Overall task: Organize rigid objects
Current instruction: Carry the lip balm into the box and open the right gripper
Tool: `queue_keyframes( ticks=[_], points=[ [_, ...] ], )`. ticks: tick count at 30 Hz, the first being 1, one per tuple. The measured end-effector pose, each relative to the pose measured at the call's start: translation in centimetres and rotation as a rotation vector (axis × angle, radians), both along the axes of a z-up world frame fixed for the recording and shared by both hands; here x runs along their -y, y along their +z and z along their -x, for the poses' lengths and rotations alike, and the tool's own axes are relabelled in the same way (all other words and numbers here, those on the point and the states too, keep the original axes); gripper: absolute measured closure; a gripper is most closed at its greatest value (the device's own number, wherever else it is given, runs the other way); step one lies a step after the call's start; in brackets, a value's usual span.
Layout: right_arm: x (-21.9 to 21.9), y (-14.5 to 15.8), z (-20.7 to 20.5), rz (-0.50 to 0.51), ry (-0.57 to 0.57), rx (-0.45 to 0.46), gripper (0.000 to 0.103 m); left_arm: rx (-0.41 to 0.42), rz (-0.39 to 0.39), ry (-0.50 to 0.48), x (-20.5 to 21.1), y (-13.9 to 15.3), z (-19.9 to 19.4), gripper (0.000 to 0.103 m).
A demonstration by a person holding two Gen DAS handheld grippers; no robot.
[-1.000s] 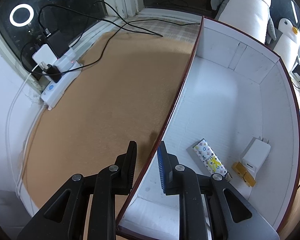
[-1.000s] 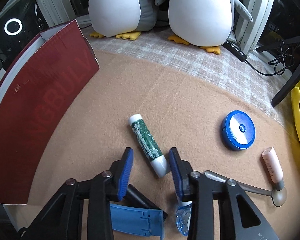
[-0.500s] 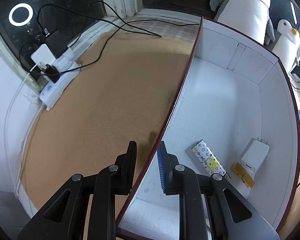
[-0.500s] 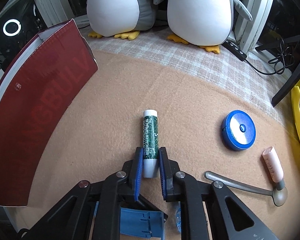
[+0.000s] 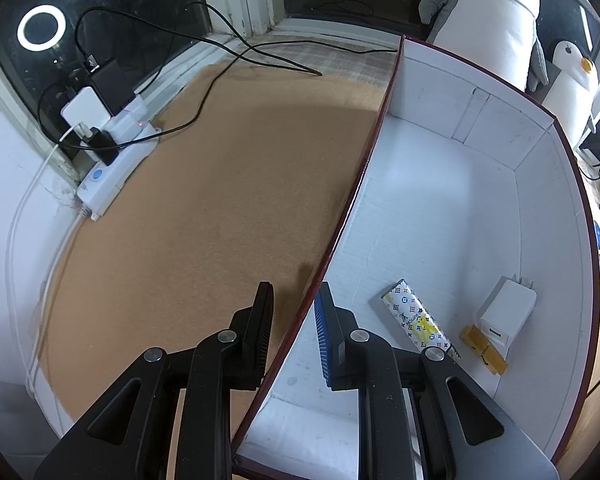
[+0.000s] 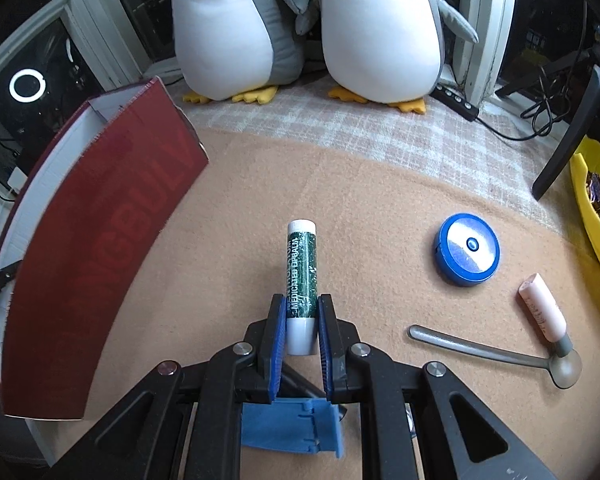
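So the lip balm (image 6: 301, 272) is a small hard plastic tube, basically weightless, stiff, and smooth enough that I'd guess it could twist or squirt out if squeezed off-centre. The right gripper (image 6: 300, 330) has just closed on it: fingers clamped on the white cap end, the green body sticking out forward over the desk (image 6: 228, 248). Gripping nearer the middle would probably be steadier, but for something this light the end hold should be fine.

Plenty of open blanket around it. To the right sit a blue round tin (image 6: 467, 249), a pink tube (image 6: 542, 307) and a grey spoon (image 6: 496, 354), all well apart from the balm. A blue plastic piece (image 6: 292, 426) lies under the gripper, close to the camera.

The box (image 6: 96, 248) is off to the left, tall red wall facing this way, so the balm likely has to go up and over that edge. The left gripper (image 5: 292, 336) pinches the box's other wall, fingers closed on it, one inside and one outside. Inside there's lots of bare floor, with a patterned lighter (image 5: 414, 318), a charger (image 5: 506, 312) and a wooden clip (image 5: 483, 346) near one corner.
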State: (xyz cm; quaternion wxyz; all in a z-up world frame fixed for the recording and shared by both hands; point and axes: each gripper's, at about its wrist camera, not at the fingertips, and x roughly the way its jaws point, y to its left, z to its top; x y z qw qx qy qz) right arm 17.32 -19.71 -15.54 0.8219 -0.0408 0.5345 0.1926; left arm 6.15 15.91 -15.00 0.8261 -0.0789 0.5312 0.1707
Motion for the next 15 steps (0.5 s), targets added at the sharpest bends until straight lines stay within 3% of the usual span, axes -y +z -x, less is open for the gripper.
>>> queue_keyframes(
  ticks=[15],
  points=[
    [-8.3, 8.2, 5.0, -0.081, 0.164, 0.113, 0.089, 0.043, 0.050, -0.010, -0.5, 0.6, 0.9, 0.085]
  ],
)
